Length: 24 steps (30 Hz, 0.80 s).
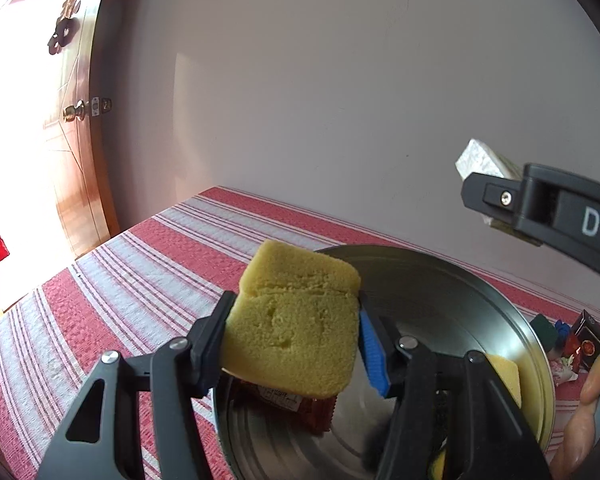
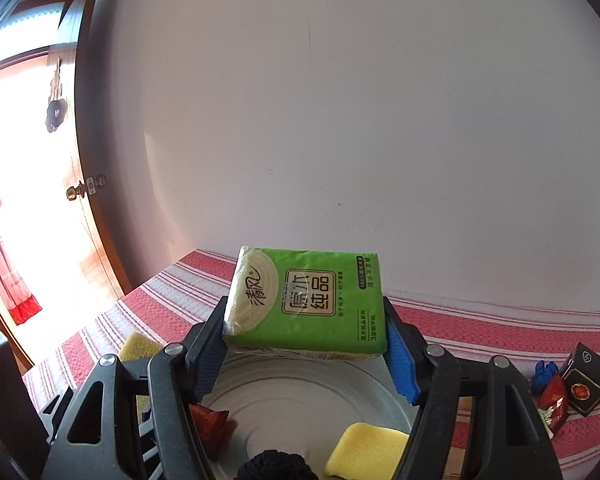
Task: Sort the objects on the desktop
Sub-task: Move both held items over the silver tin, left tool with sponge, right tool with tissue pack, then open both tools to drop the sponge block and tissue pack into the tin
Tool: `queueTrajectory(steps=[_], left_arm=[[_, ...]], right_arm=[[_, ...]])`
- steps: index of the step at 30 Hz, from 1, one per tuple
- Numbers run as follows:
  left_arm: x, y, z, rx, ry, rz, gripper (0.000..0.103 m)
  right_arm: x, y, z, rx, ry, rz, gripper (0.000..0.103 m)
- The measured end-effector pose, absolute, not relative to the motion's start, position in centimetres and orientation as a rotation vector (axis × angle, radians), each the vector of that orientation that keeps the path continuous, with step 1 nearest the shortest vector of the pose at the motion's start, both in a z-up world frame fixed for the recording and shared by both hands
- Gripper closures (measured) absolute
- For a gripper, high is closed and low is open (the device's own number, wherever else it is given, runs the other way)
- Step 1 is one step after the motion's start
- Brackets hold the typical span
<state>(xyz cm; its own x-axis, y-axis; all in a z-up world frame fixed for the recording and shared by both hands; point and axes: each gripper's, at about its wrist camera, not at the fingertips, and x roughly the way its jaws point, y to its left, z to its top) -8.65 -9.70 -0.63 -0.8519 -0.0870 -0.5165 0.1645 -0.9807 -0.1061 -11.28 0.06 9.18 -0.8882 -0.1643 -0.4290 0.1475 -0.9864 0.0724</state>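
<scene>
The left gripper (image 1: 296,340) pinches a yellow sponge (image 1: 296,320) above the metal tray (image 1: 480,300); only the right wrist view shows the right gripper (image 2: 306,344) clamping a green tissue pack (image 2: 308,304) over that tray. The tray holds a second yellow sponge (image 2: 366,450), one red packet (image 2: 210,420) and one black scrubber (image 2: 272,466). Beside it on the striped tablecloth (image 2: 480,328) sit a dark box (image 2: 586,378), another red packet (image 2: 554,400) and a blue item (image 2: 544,372).

Wooden door (image 1: 66,128) at left, brass knob (image 1: 75,113), dark ornament (image 2: 55,114) hanging on it. Plain pale wall (image 2: 360,120) behind counter. Red-trimmed pink fabric (image 2: 4,256) beyond doorway, sunlit.
</scene>
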Motion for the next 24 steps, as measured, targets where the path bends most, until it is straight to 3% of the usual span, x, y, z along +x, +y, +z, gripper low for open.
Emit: queueTrajectory(steps=[15,19,24], left_arm=[[-9.1,-9.5,-0.7,0.8,0.148,-2.887,0.043],[-8.6,-9.4,-0.1,0.736,0.152,-2.876,0.0],[-8.4,-9.0,0.0,0.71,0.113,-2.862,0.001]], right_arm=[[-17.0,-1.8,4.7,1.049,-0.143,-2.654,0.031],[-16.7,-1.5,4.5,1.071,-0.162,-2.627,0.021],[-14.9,0.1,5.0,1.002,-0.259,-2.664,0.017]])
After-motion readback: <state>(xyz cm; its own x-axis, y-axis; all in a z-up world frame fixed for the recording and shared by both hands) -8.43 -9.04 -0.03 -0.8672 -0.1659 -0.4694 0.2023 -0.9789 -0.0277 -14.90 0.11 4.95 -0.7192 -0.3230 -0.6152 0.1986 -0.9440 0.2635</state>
